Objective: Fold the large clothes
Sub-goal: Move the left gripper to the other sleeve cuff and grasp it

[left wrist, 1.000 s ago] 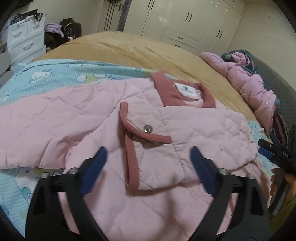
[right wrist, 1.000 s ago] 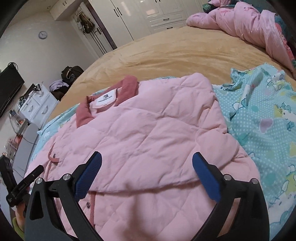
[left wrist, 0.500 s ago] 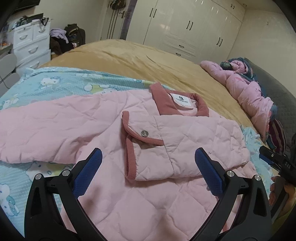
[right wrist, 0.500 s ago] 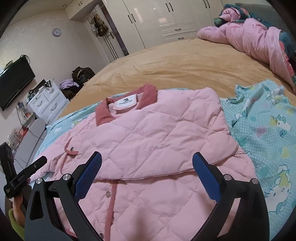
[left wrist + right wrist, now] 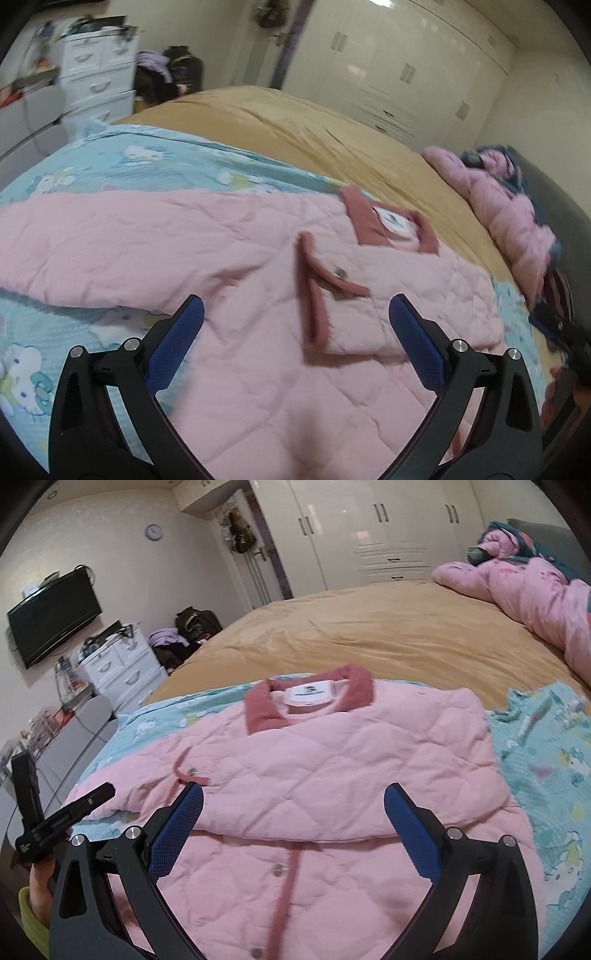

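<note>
Jacket [image 5: 332, 771]: quilted matt pink cloth, ribbed darker collar [image 5: 266, 709], shiny metal snap [image 5: 340, 273]. Sheet [image 5: 554, 760]: thin printed cloth. Bed cover [image 5: 369, 635]: matt tan fabric. Gripper fingers [image 5: 177, 343]: matt black plastic, textured blue pads. Wardrobe doors [image 5: 351, 528]: glossy white.

Pink quilted jacket [image 5: 332, 768], flat on bed, one sleeve folded across

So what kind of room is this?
A bedroom, most likely: a large bed with a tan cover, white built-in wardrobes along the wall, and a white chest of drawers under a wall-mounted TV.
</note>
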